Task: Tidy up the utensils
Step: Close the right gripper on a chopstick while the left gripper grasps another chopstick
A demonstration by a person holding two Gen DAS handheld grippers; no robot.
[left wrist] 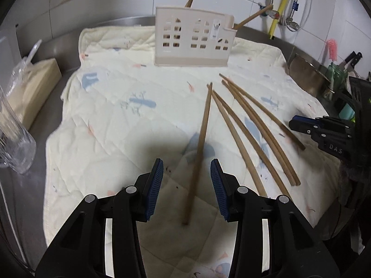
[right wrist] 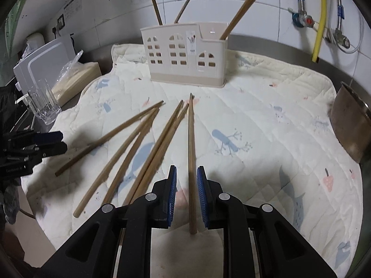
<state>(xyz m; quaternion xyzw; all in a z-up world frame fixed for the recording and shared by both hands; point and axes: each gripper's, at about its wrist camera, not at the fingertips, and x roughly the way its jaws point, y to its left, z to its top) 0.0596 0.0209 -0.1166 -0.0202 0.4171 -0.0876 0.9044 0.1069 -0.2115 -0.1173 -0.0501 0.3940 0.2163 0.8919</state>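
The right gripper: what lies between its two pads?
One chopstick lies lengthwise in the right gripper, on the cloth. The pads are not touching it, as the right wrist view shows.

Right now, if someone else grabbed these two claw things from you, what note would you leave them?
Left gripper: open, astride one loose chopstick, not closed on it.
Right gripper: open, narrow gap, astride another chopstick; contact unclear.
Holder stands upright at the back of the cloth.
Done: a few chopsticks already stand in the holder.
Left: several more lie fanned out on the cloth, between the two grippers. Pick them up and drop them in the holder.
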